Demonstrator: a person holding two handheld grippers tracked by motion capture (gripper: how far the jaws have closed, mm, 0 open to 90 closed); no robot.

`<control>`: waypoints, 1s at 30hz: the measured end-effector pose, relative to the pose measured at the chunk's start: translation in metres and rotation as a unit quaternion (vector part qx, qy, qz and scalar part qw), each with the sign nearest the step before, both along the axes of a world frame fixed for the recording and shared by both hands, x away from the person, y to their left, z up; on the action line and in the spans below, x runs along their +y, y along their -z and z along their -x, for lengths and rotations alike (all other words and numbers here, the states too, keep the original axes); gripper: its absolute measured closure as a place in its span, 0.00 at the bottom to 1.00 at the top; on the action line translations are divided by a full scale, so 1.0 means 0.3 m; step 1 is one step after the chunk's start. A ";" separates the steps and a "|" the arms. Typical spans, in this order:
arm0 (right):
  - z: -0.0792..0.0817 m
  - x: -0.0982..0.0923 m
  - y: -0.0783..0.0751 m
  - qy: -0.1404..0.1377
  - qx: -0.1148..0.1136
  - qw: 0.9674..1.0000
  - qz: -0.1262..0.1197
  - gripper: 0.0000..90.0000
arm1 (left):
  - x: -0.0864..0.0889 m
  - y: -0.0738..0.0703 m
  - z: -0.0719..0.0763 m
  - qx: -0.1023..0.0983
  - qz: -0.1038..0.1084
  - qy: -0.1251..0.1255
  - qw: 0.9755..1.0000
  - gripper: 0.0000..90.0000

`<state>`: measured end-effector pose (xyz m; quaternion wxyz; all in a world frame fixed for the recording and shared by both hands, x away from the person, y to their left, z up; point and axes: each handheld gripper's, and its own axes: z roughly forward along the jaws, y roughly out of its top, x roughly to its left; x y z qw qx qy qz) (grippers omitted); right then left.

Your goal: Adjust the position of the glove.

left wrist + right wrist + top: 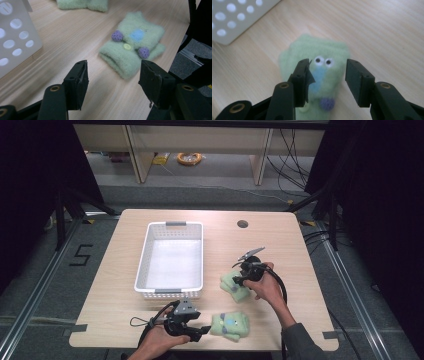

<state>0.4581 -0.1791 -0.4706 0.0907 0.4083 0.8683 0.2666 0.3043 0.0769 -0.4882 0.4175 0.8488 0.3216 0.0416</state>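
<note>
Wooden table [125, 317] carries two green socks. Right gripper [327, 73] jaws straddle one sock [317, 50] (parted, not pressing); left gripper [112, 80], jaws apart, faces the other sock [132, 47] just ahead.

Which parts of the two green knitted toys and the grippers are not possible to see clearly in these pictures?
- Far toy, high view: partly covered by the right gripper.
- Same toy, right gripper view: blurred, its lower end cut by the bottom edge.
- Near toy, high view: its decorations are too small to read.
- Left gripper, left gripper view: body cut by the bottom edge.
</note>
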 end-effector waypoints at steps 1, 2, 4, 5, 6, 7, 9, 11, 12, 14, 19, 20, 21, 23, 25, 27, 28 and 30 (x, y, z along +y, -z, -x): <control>-0.006 0.002 -0.003 0.011 -0.002 1.000 0.007 0.62 | 0.001 0.000 -0.001 0.000 -0.004 0.002 1.000 0.44; -0.017 0.001 -0.007 -0.003 -0.003 1.000 -0.003 0.62 | 0.002 0.000 -0.001 0.000 -0.005 0.002 1.000 0.44; -0.042 0.010 -0.009 0.001 -0.001 1.000 0.005 0.62 | 0.005 -0.002 -0.002 0.001 -0.009 0.009 1.000 0.44; -0.057 0.011 -0.006 -0.011 -0.003 1.000 0.002 0.62 | 0.005 -0.002 -0.002 0.001 -0.007 0.008 1.000 0.44; -0.065 0.015 -0.003 -0.006 -0.001 1.000 0.004 0.62 | 0.001 -0.001 -0.001 0.002 0.001 0.001 1.000 0.44; -0.076 0.019 -0.001 -0.006 0.003 1.000 0.005 0.62 | 0.001 -0.001 -0.001 0.002 0.001 0.001 1.000 0.44; -0.094 0.026 0.007 -0.009 0.008 1.000 0.002 0.62 | 0.001 -0.001 -0.001 0.002 0.001 0.002 1.000 0.44; -0.105 0.036 0.019 -0.008 0.020 1.000 0.006 0.62 | 0.003 -0.002 -0.001 0.002 -0.002 0.005 1.000 0.44; -0.110 0.037 0.023 -0.010 0.021 1.000 0.005 0.62 | 0.001 0.000 0.000 0.003 0.002 0.002 1.000 0.44; -0.123 0.042 0.032 -0.017 0.027 1.000 0.001 0.65 | 0.000 0.000 0.002 0.002 -0.001 -0.001 1.000 0.44; -0.136 0.035 0.045 -0.010 0.040 0.999 -0.005 0.67 | 0.003 -0.002 -0.001 0.001 -0.006 0.012 1.000 0.44; -0.142 0.028 0.048 -0.011 0.048 0.999 -0.013 0.68 | 0.002 -0.002 0.000 0.001 -0.006 0.011 1.000 0.44; -0.144 0.024 0.050 -0.012 0.055 0.998 -0.022 0.70 | 0.002 -0.002 0.000 0.001 -0.005 0.011 1.000 0.44; -0.146 0.019 0.052 -0.016 0.055 0.998 -0.026 0.76 | 0.001 -0.002 0.002 0.002 0.001 0.008 1.000 0.44; -0.136 0.017 0.045 -0.009 0.049 0.998 -0.026 0.84 | 0.000 -0.002 0.003 0.005 0.005 0.000 1.000 0.44; -0.126 0.006 0.035 -0.002 0.035 0.999 -0.029 0.89 | 0.002 -0.004 0.001 0.003 0.004 0.002 1.000 0.44; -0.117 -0.002 0.029 0.013 0.033 0.999 -0.033 0.89 | 0.003 -0.005 0.000 0.003 0.005 0.003 1.000 0.44; -0.099 -0.028 0.014 0.031 0.033 0.997 -0.054 0.89 | 0.002 -0.005 -0.002 0.002 0.006 0.002 1.000 0.44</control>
